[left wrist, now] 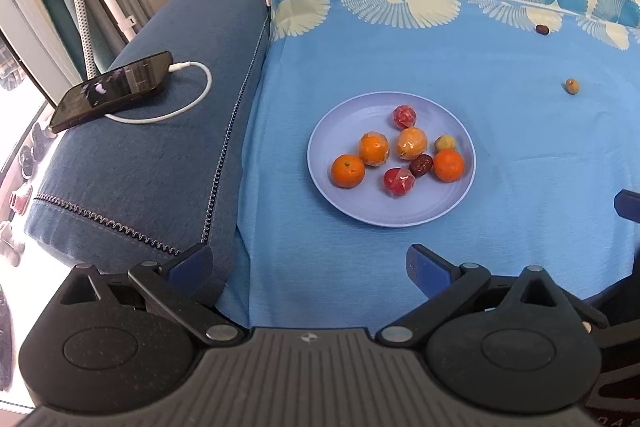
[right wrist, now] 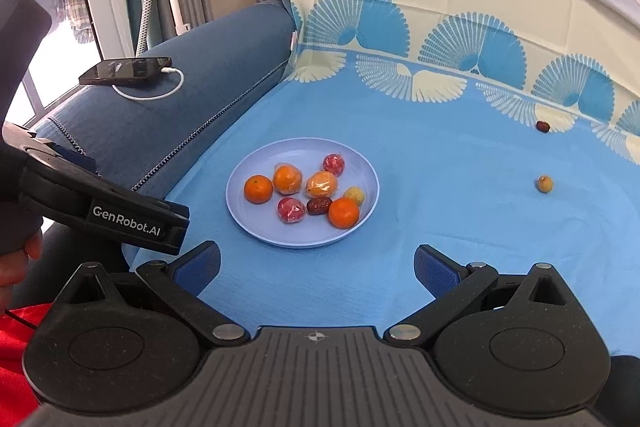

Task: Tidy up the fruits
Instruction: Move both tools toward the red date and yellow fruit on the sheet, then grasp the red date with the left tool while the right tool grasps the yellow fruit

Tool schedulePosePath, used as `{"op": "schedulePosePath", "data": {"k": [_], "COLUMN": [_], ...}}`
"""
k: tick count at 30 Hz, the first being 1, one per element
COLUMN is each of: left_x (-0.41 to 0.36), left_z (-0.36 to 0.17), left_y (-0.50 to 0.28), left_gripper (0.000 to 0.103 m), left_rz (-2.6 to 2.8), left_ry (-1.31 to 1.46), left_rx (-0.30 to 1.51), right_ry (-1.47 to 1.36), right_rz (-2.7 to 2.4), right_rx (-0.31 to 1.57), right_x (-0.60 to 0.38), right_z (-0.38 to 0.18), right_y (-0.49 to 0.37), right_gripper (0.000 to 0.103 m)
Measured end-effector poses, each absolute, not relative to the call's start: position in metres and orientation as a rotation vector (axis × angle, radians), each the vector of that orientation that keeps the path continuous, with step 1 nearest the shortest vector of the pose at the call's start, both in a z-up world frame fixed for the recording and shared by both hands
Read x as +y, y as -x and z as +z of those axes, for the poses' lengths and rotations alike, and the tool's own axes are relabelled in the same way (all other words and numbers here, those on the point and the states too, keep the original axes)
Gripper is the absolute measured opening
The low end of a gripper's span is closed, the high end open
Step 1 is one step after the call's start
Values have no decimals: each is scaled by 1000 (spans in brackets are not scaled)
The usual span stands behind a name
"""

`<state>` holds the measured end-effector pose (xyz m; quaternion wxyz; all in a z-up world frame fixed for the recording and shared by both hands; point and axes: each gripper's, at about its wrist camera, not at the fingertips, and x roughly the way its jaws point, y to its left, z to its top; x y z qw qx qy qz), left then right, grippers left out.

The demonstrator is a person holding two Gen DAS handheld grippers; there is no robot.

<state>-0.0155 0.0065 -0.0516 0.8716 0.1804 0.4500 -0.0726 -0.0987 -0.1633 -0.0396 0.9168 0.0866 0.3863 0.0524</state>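
Two fruits lie outside the plate [right wrist: 240, 211] on the blue cloth [right wrist: 440, 227]: a small yellowish fruit [right wrist: 544, 183] and, further back near the fan pattern, a dark red date [right wrist: 543, 126]. Both lie ahead and to the right of both grippers, well apart from the jaws. I judge the right gripper [right wrist: 316, 269] nearer than the left gripper [left wrist: 310, 269]; both have jaws wide and hold nothing.

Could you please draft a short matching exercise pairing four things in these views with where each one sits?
Things:
1. phone
2. wrapped red fruit
3. small yellowish fruit
4. left claw

Places:
A. on the plate
B. loose on the blue cloth, off the plate
C. on the sofa arm, cable plugged in
D. open above the cloth's near edge

Pairs: 1-C, 2-A, 3-B, 4-D
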Motion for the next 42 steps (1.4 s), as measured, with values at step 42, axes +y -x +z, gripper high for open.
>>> {"op": "schedulePosePath", "data": {"k": [42], "left_x": [-517], "left_z": [-203], "left_y": [-304], "left_gripper": [103], "left_rz": [-755], "left_ry": [-570], "left_rx": [819], "right_ry": [-334], "right_rz": [-637], "right_rx": [746], "right_x": [-489], "right_z": [-260], "right_y": [-81], "right_gripper": [102]}}
